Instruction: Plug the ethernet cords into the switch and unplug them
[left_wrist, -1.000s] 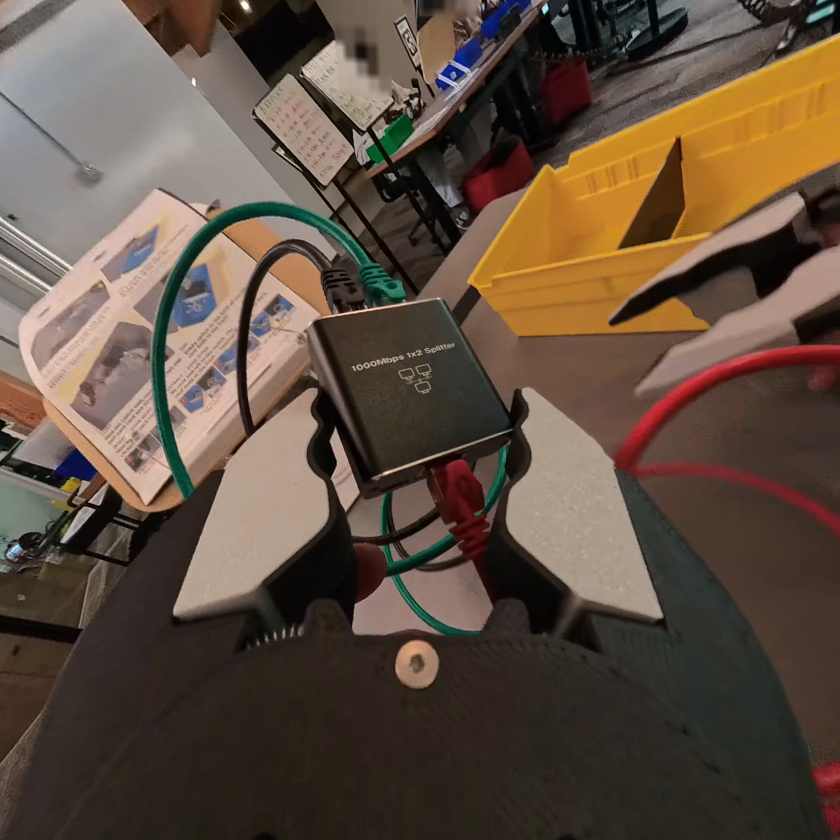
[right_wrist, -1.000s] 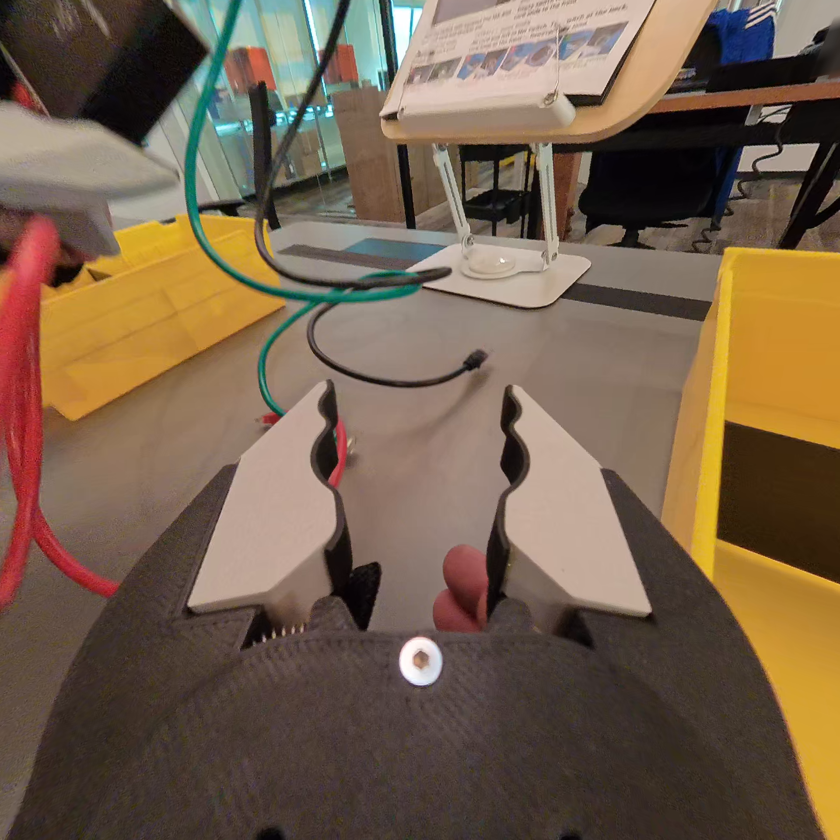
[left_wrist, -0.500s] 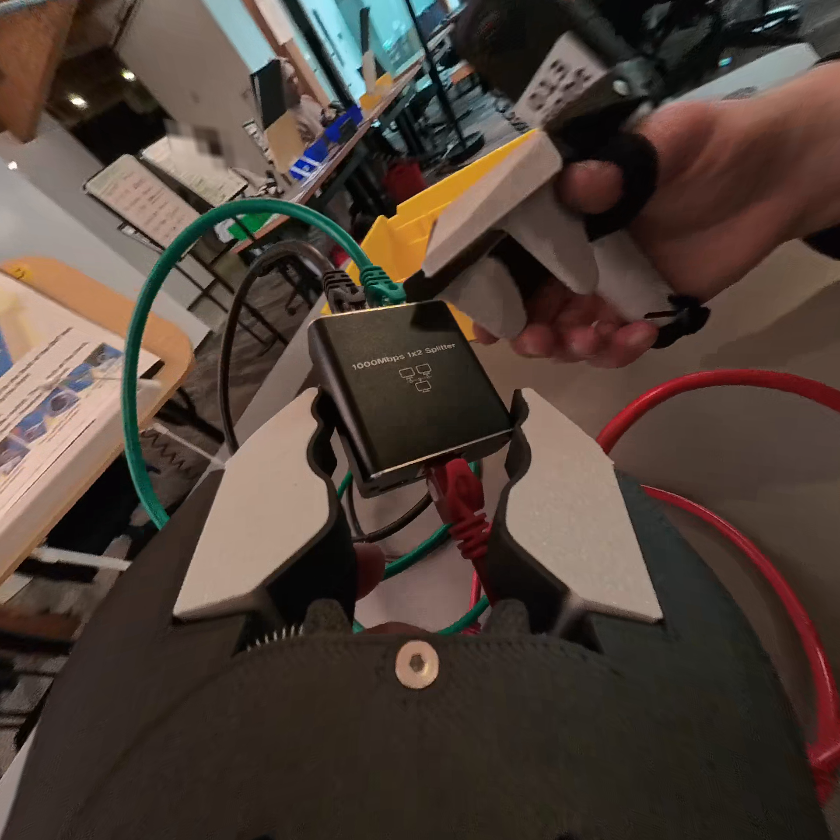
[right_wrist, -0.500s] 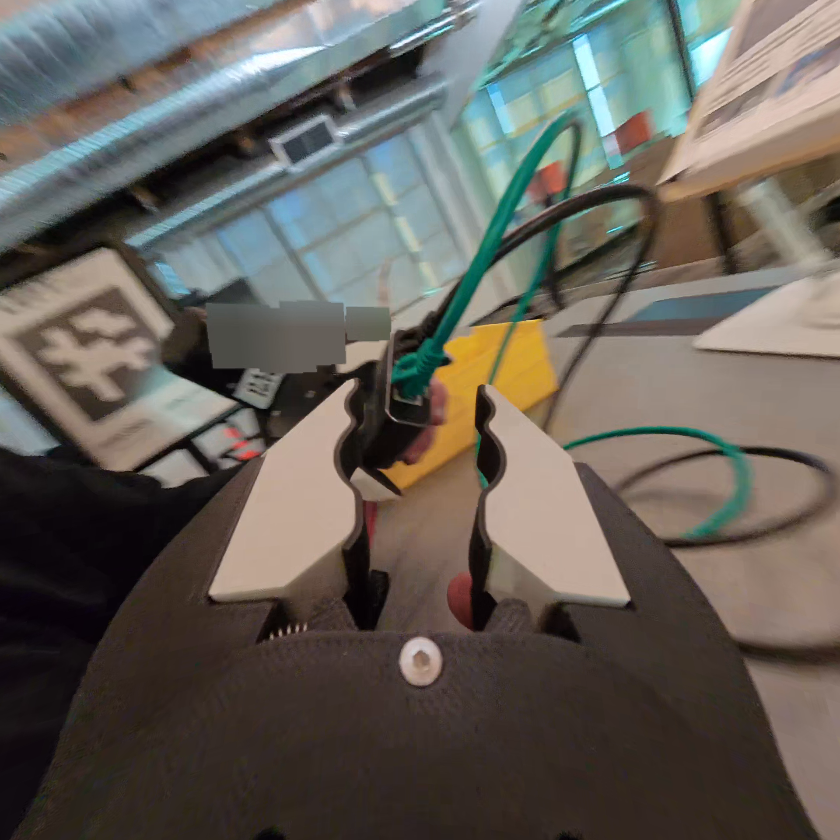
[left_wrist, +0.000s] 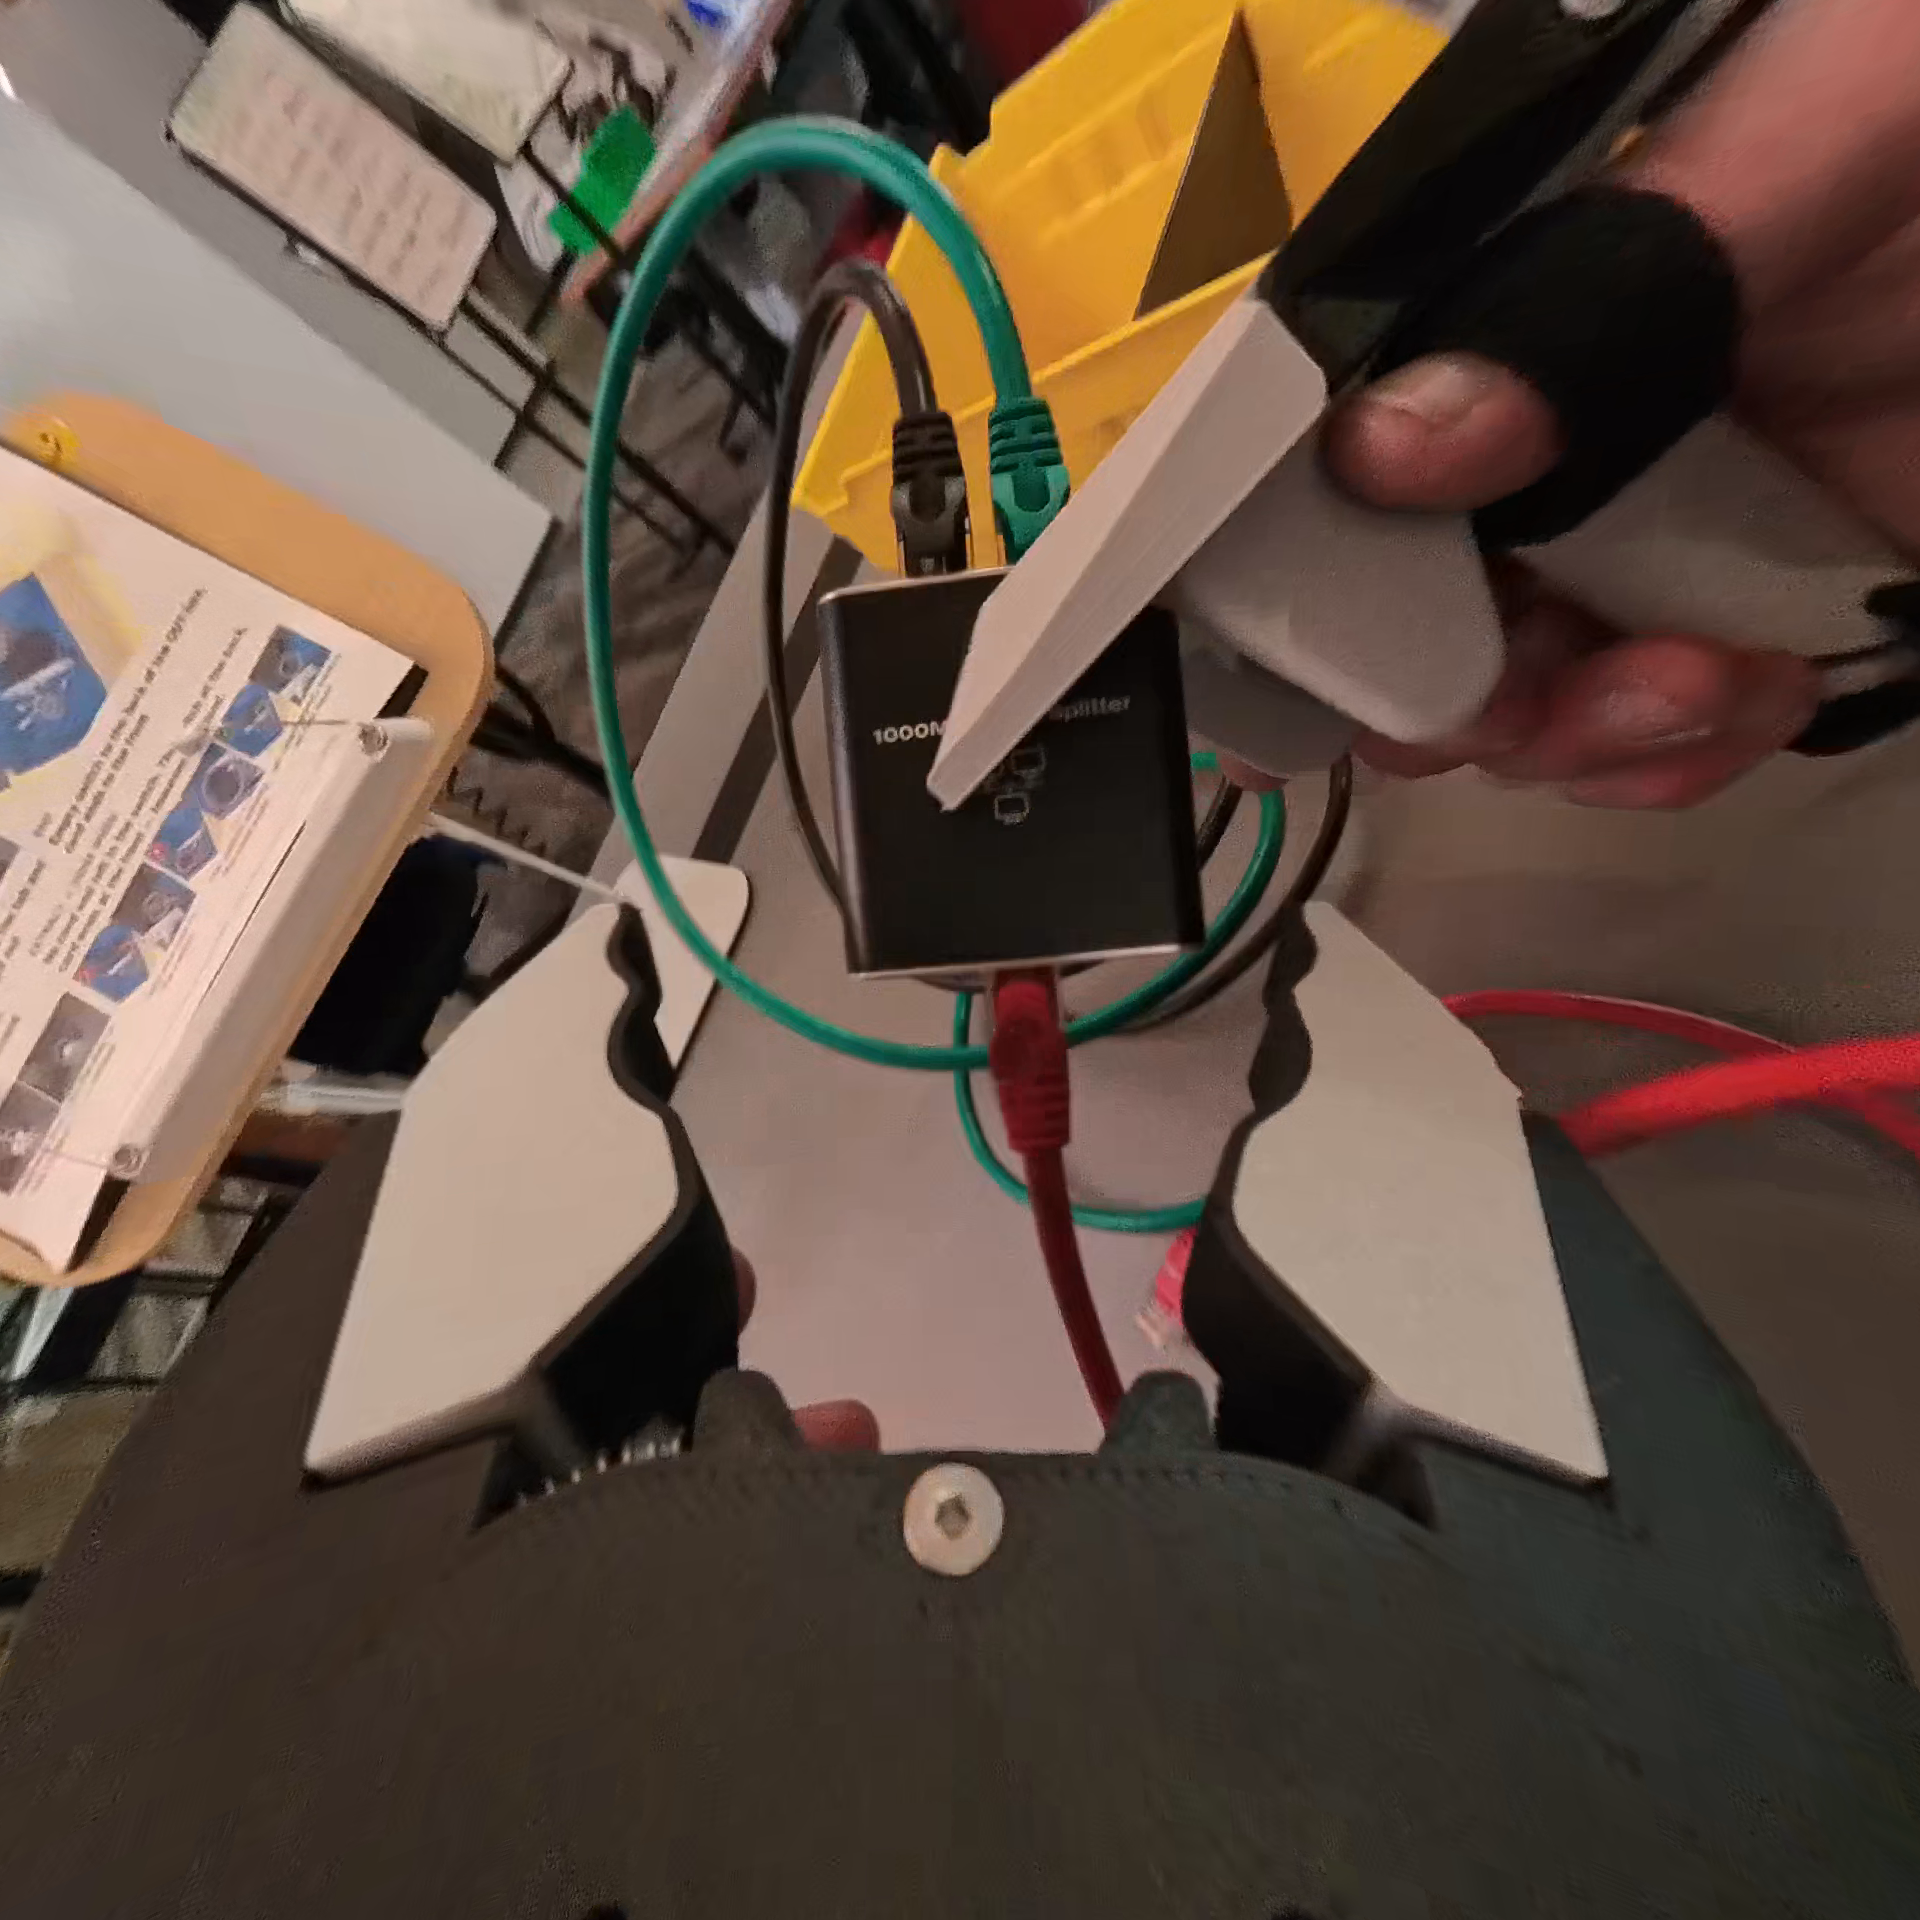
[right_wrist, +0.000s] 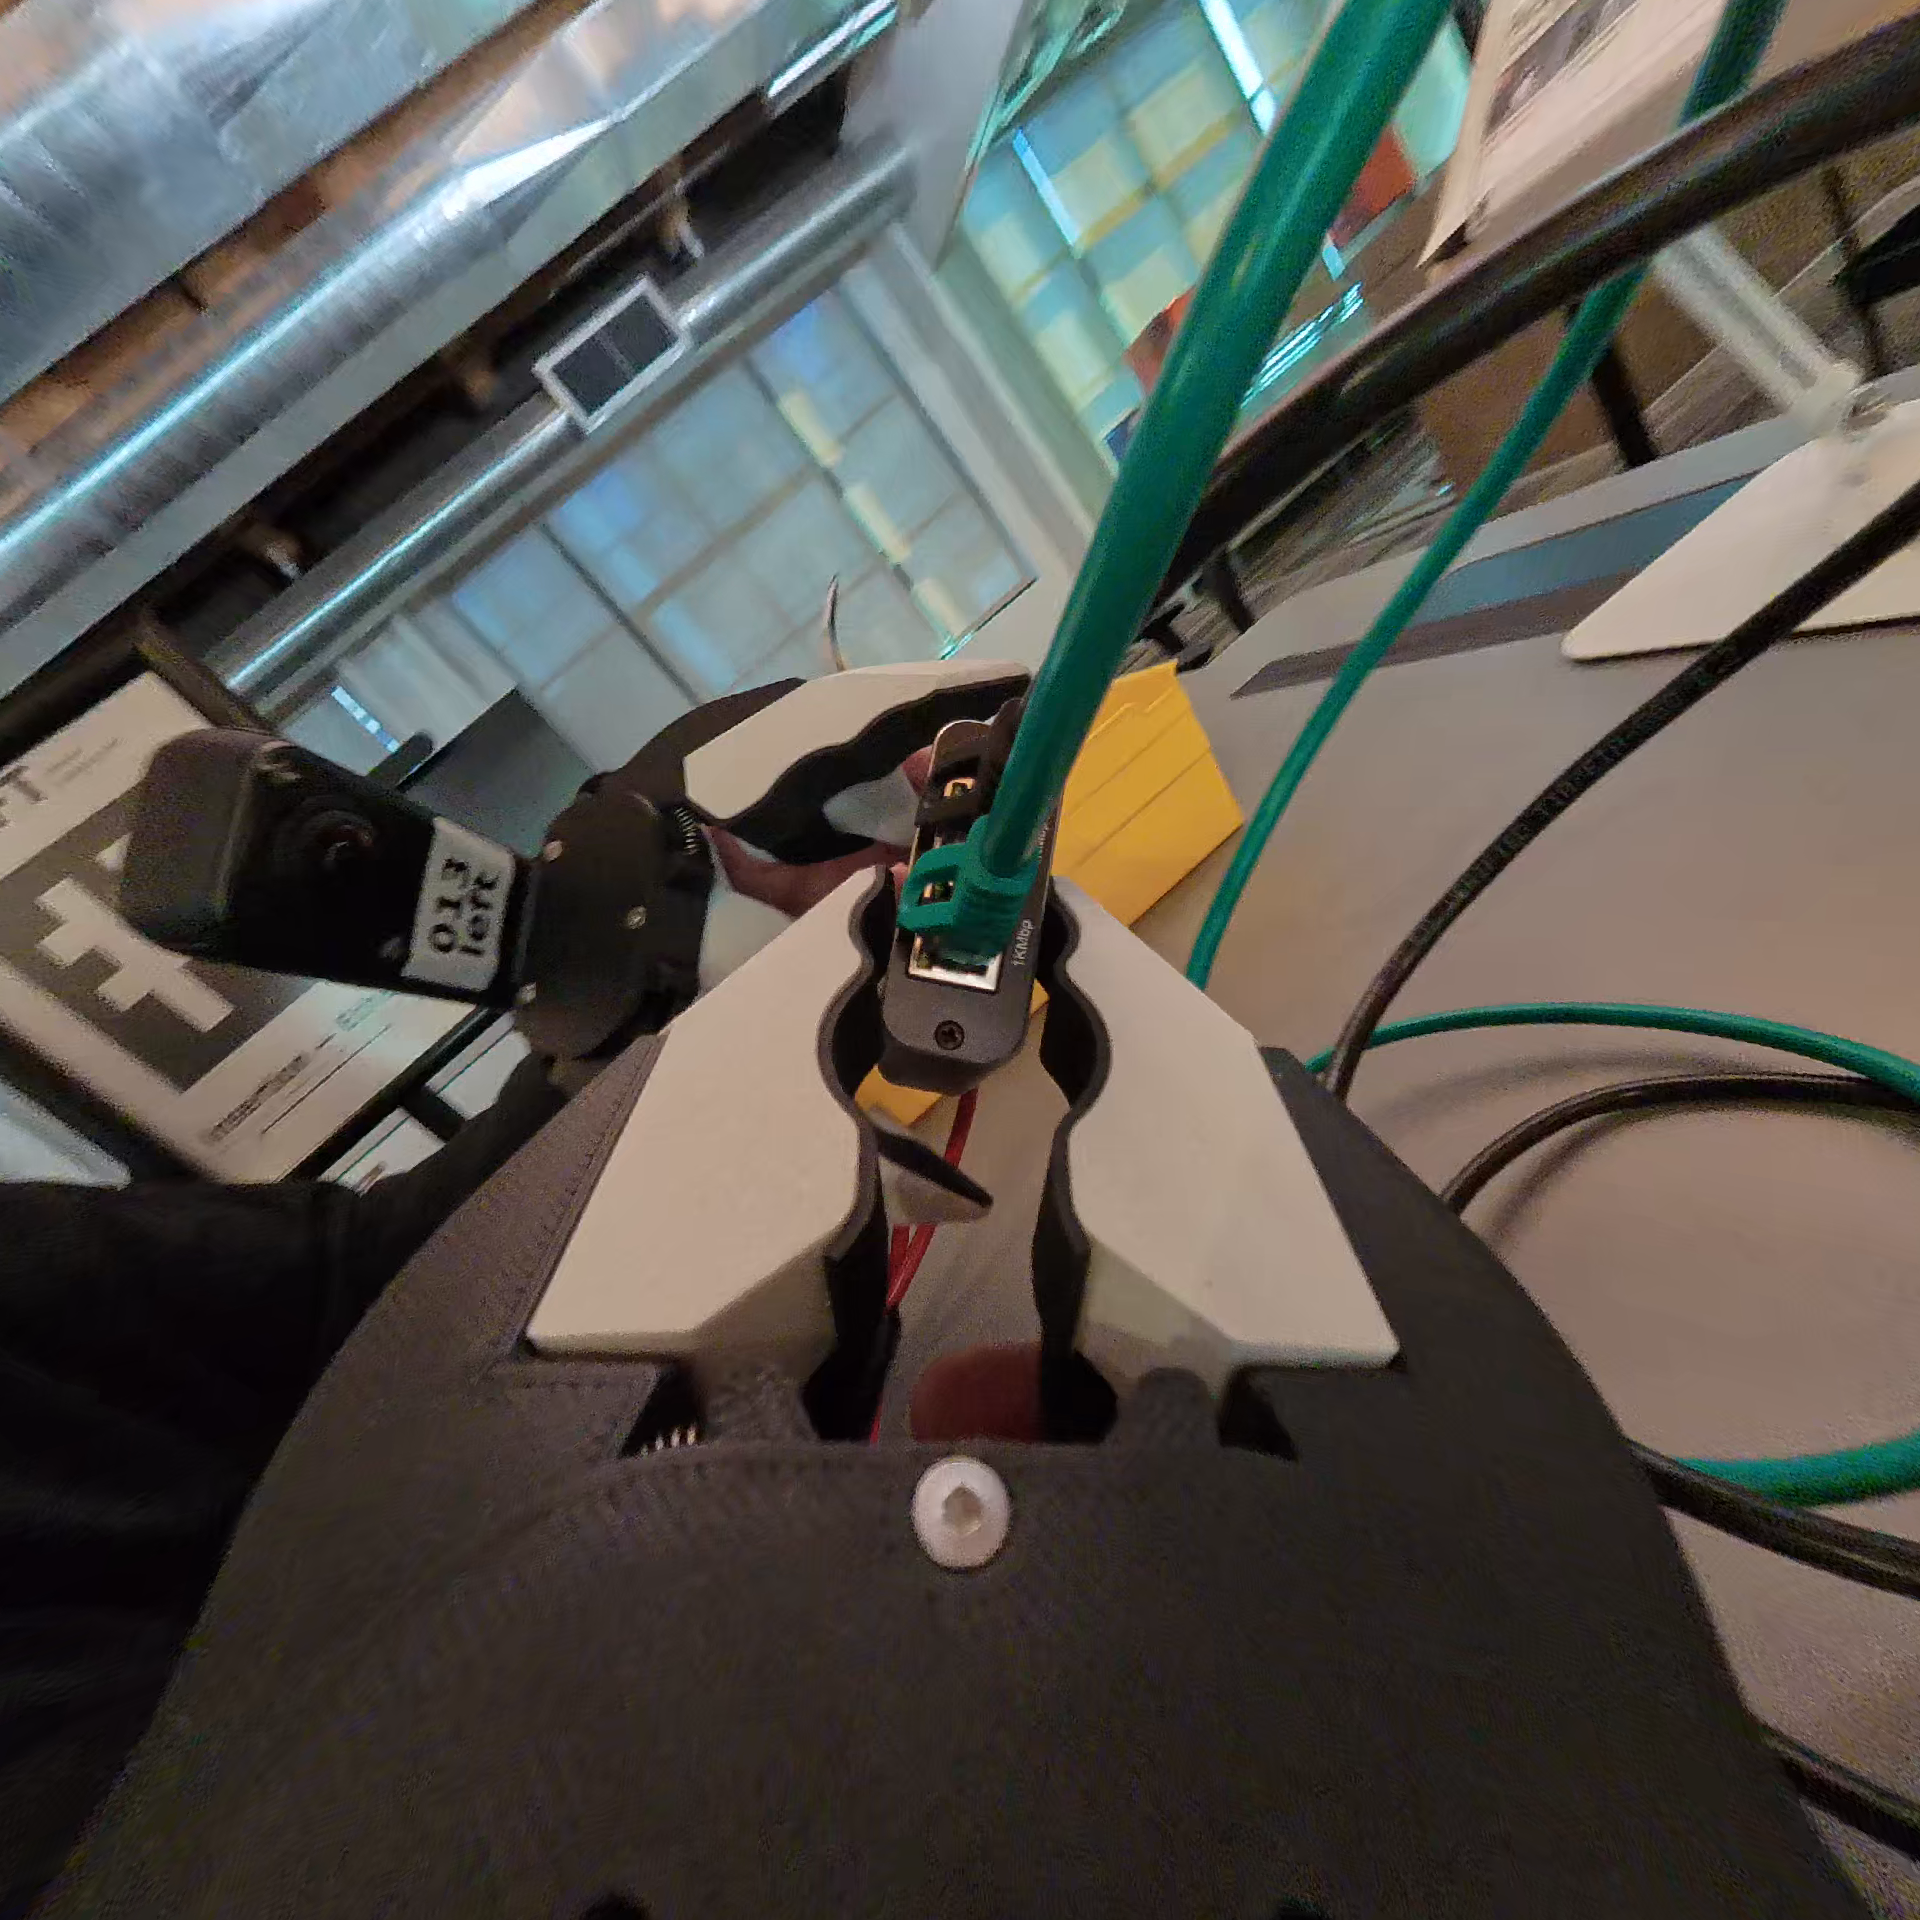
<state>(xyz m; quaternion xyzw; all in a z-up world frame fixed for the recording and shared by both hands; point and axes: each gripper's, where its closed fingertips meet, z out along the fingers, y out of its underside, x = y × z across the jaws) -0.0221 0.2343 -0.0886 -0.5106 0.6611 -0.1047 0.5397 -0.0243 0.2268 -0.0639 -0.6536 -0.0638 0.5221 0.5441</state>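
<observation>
The left gripper stands spread at six o'clock, its jaws clear of the switch at twelve. The right gripper, from two o'clock, pinches the switch across its flat faces. Hold it firmly there; then the left can press the red cord latch and pull straight, sparing the green cord and black cord beyond
</observation>
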